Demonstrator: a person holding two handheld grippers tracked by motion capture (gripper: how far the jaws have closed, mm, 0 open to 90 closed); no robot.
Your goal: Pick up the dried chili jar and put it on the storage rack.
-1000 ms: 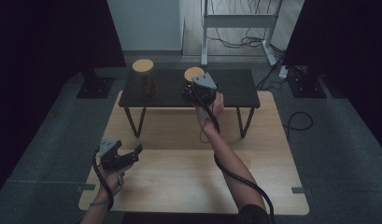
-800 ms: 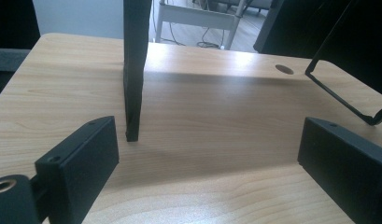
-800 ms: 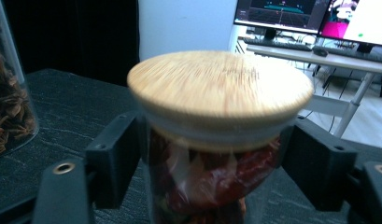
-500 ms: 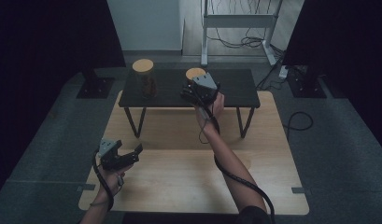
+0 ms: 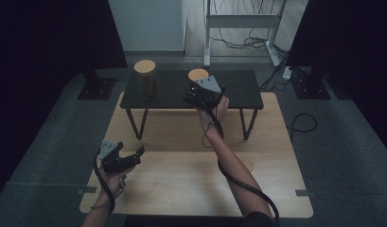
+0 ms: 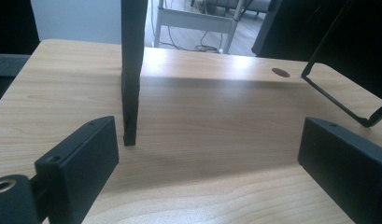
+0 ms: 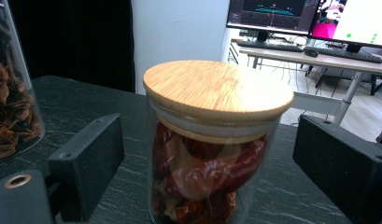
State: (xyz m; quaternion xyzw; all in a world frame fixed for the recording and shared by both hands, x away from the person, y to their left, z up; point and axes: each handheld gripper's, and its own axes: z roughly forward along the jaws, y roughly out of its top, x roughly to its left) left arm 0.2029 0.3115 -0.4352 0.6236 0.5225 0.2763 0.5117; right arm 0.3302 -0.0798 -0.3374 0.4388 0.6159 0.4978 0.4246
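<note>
Item: chilli jar (image 7: 212, 154), glass, slick, breakable, bamboo-lidded. My right tool (image 7: 212, 168) gapes wide, empty, straddling it; I'd grip mid-body.

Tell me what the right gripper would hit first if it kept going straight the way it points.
Most likely the jar of red chillies with the wooden lid. It stands upright on the black shelf, centred between the open jaws of the right gripper, with gaps on both sides. The exact depth is unclear.
</note>
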